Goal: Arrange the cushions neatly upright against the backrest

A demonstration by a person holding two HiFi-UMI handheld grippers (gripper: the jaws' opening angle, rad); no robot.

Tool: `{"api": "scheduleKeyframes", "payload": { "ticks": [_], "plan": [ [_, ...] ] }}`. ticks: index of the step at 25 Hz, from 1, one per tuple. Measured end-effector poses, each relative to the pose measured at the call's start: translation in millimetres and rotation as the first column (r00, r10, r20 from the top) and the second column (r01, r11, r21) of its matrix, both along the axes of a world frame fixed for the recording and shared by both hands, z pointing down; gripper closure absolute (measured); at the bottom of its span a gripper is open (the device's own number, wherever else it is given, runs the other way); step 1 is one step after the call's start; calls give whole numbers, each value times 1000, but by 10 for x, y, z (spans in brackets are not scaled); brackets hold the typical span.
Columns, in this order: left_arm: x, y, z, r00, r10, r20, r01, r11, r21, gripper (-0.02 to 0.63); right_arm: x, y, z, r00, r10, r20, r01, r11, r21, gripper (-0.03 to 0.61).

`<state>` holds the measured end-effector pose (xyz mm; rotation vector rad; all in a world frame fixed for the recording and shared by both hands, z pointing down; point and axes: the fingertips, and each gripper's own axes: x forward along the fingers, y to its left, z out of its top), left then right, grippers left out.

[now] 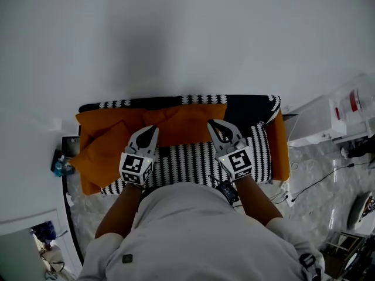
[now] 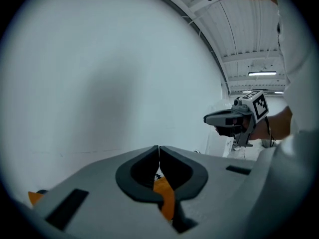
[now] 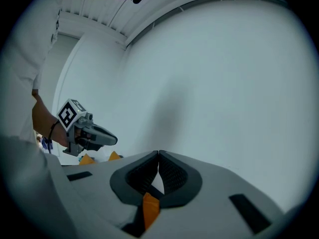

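Head view: left gripper [image 1: 153,129] and right gripper [image 1: 213,124] pinched the middle cushion [image 1: 186,122]; 1 side cushion [image 1: 101,148] lay slumped, not yet upright.

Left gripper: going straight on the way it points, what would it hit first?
Probably the white wall: ahead of the left gripper, tongs shut on the orange cushion, only wall shows. Depth unclear.

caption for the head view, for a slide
Left gripper and right gripper each pinch the middle orange cushion over the striped sofa.
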<state>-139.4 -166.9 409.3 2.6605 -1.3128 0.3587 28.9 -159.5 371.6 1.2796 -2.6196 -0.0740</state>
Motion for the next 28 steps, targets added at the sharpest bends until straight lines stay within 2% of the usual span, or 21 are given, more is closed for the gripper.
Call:
{"api": "scheduleKeyframes", "payload": {
  "ticks": [8, 13, 19, 28],
  "plan": [
    [-43, 93, 17, 1000, -13, 17, 13, 1000, 10, 604, -100, 30, 159, 999, -34, -3, 34, 999, -34, 551],
    [-297, 166, -5, 999, -51, 11, 51, 999, 18, 604, -336, 38, 174, 998, -62, 2, 62, 997, -41, 551],
    [-864, 373, -54, 994, -112, 10, 111, 994, 21, 604, -864, 80, 99, 994, -110, 3, 110, 993, -35, 551],
    [-2004, 944, -103, 983, -182, -4, 182, 983, 16, 604, -2082, 442, 38, 975, -219, -33, 219, 976, -16, 551]
  ]
}}
